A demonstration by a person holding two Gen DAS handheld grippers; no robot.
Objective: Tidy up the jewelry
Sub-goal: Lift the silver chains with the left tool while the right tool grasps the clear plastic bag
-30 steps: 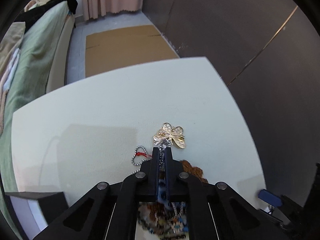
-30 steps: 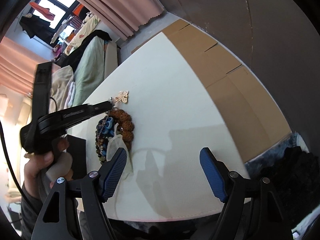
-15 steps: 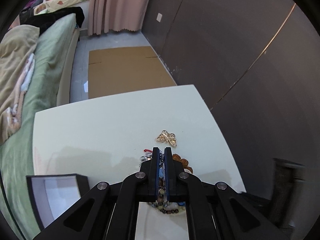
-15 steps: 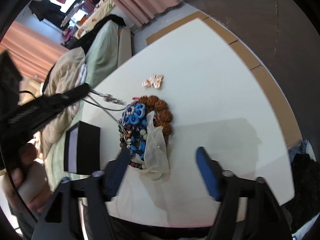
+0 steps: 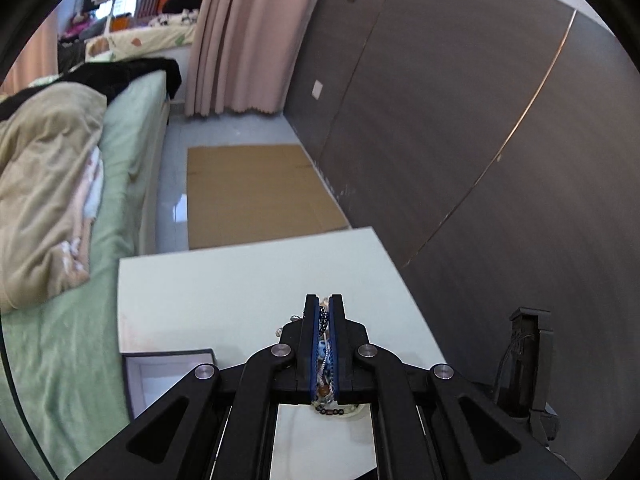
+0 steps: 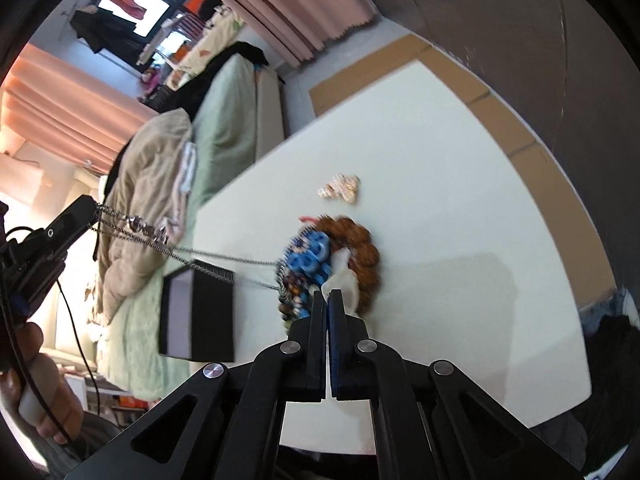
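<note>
Silver chain (image 6: 160, 240) runs taut from the left gripper (image 6: 90, 210), whose jaws are clenched on it at nine o'clock, across to the jewelry pile (image 6: 320, 264) at the middle of the white bench (image 6: 460, 220). The right gripper (image 6: 328, 300) has its jaws pressed together at the pile's near edge, on a pale pouch (image 6: 344, 284). A gold butterfly brooch (image 6: 340, 192) lies apart at twelve o'clock; a black box (image 6: 200, 312) stands at nine.

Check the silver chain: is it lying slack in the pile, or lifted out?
Partly lifted. The silver chain runs taut from the shut left gripper to the jewelry pile on the table; its far end remains tangled there.
</note>
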